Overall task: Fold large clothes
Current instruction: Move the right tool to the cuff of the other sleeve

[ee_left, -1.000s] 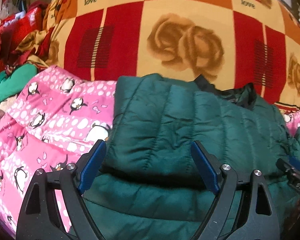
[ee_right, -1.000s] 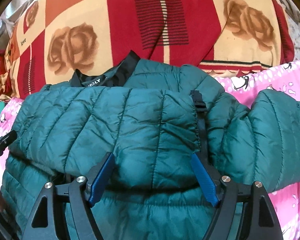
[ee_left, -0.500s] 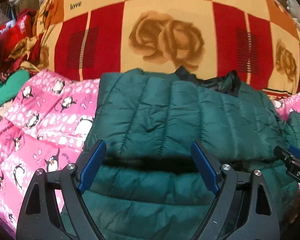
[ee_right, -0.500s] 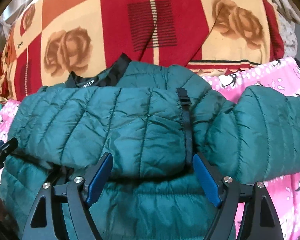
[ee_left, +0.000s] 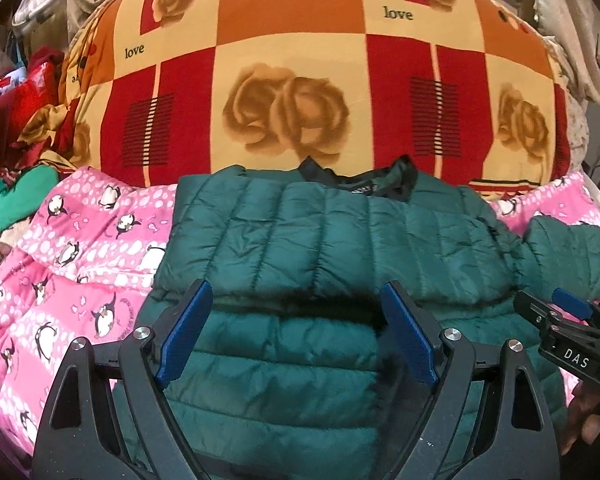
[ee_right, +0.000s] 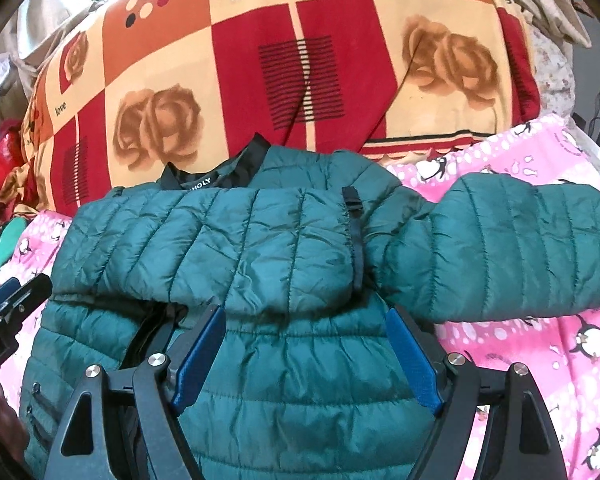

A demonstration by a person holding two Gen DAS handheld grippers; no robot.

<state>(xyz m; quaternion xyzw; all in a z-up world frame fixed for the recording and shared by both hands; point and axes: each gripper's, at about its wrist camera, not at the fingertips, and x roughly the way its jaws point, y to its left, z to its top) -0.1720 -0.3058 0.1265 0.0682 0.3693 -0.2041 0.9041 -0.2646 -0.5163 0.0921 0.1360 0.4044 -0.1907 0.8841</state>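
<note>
A dark green quilted puffer jacket (ee_left: 332,240) lies on the pink penguin blanket, collar toward the far cushion. Its left sleeve is folded across the chest. It also fills the right wrist view (ee_right: 260,248), where the right sleeve (ee_right: 512,248) lies stretched out to the right. My left gripper (ee_left: 296,332) is open and empty above the jacket's lower left half. My right gripper (ee_right: 306,352) is open and empty above the jacket's lower middle. The right gripper's tip shows at the right edge of the left wrist view (ee_left: 568,320).
A big red, orange and cream rose-patterned cushion (ee_left: 300,92) rises right behind the collar. The pink penguin blanket (ee_left: 72,264) covers the bed on both sides. Red and green clothes (ee_left: 16,128) are piled at the far left.
Both grippers have drawn back and up from the jacket, staying open. More of the cushion and blanket shows. The jacket has not moved.
</note>
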